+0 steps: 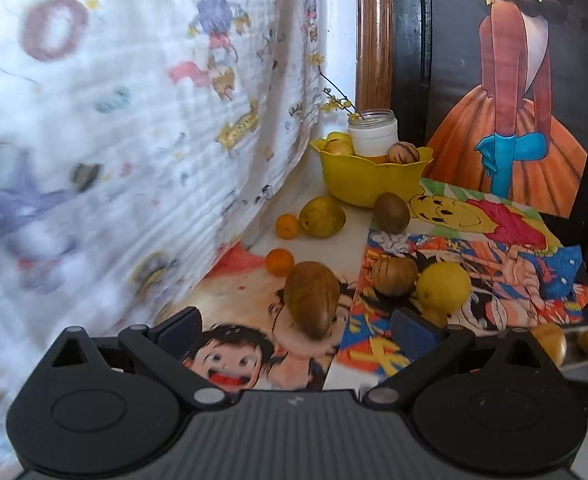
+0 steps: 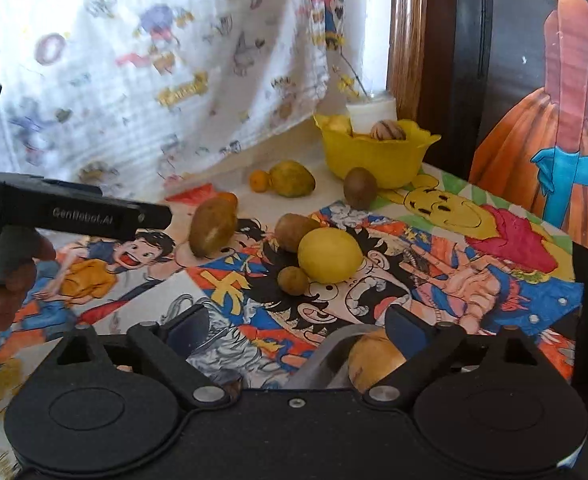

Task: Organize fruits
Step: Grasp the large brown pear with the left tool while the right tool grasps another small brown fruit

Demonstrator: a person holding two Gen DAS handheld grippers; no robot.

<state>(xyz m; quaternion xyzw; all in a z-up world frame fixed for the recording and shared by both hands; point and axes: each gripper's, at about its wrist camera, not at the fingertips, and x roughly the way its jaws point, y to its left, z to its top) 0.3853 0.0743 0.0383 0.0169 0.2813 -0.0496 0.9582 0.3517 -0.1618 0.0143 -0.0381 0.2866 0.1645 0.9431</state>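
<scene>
Left wrist: brown fruit (image 1: 312, 300) lies just ahead of open tool (image 1: 298, 326).

On my left gripper (image 2: 73, 216), out at nine o'clock from my right wrist, I read "GenRobot.AI" in pale letters along its black side. The hanging cloth (image 1: 93, 120) bears a big blurred "O" at ten o'clock.
</scene>
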